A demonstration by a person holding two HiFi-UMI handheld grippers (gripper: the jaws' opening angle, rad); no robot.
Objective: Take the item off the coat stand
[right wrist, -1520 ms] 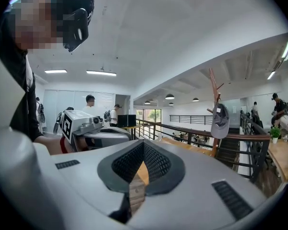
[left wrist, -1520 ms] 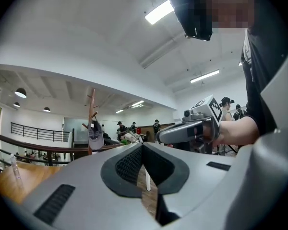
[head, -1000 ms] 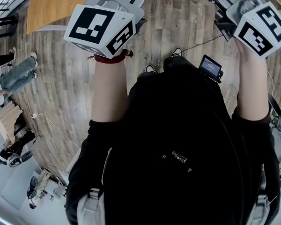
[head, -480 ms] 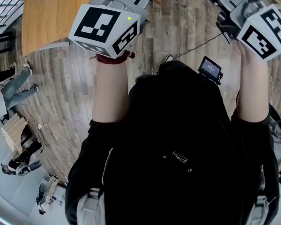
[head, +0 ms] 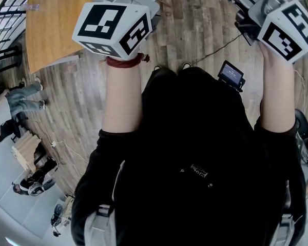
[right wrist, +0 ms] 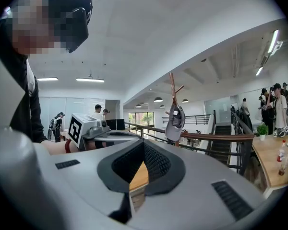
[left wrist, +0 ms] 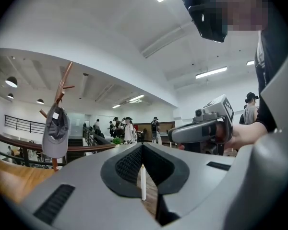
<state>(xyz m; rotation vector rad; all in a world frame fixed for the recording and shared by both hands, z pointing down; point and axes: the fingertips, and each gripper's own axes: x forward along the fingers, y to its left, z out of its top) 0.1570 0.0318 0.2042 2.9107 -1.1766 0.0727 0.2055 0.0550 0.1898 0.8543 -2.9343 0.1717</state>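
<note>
Bare forearms (head: 122, 96) extended forward; left gripper (left wrist: 143, 176), right gripper (right wrist: 136, 178) jaws closed (both empty).

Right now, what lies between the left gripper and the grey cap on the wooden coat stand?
A light wooden tabletop, seen in the left gripper view; otherwise open air to the cap.

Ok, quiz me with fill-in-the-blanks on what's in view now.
The cap on the stand is coloured ____.
The jaws of the left gripper are ____.
The right gripper holds ____.
Missing words: grey; shut; nothing.
</note>
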